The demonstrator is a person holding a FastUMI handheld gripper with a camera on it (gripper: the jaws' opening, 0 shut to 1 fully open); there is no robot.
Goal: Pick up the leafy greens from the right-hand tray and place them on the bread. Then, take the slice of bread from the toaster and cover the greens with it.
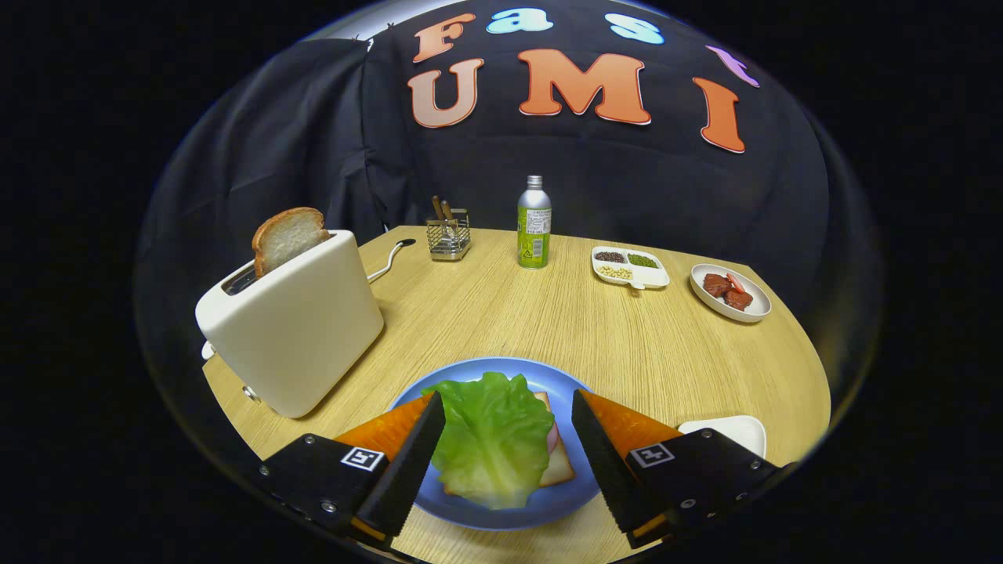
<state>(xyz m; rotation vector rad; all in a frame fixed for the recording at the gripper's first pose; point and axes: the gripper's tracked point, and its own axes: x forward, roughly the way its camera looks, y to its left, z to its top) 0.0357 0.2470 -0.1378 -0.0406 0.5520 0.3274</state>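
Note:
A green lettuce leaf (492,435) lies on a slice of bread (558,467) on the blue plate (470,377). My gripper (508,407) hovers over it, open, with the leaf in the wide gap between the fingers and neither finger touching it. A bit of pink filling peeks out under the leaf on the right. A white toaster (294,329) stands to the left of the plate, and a slice of bread (287,237) sticks up from its slot. A white tray (733,431) sits just right of the right finger, mostly hidden by it.
At the back of the wooden table (509,321) stand a green bottle (534,223) and a wire holder (448,235) with sticks. Farther right are a white divided dish (629,267) of seeds and a white plate (731,292) with red-brown pieces.

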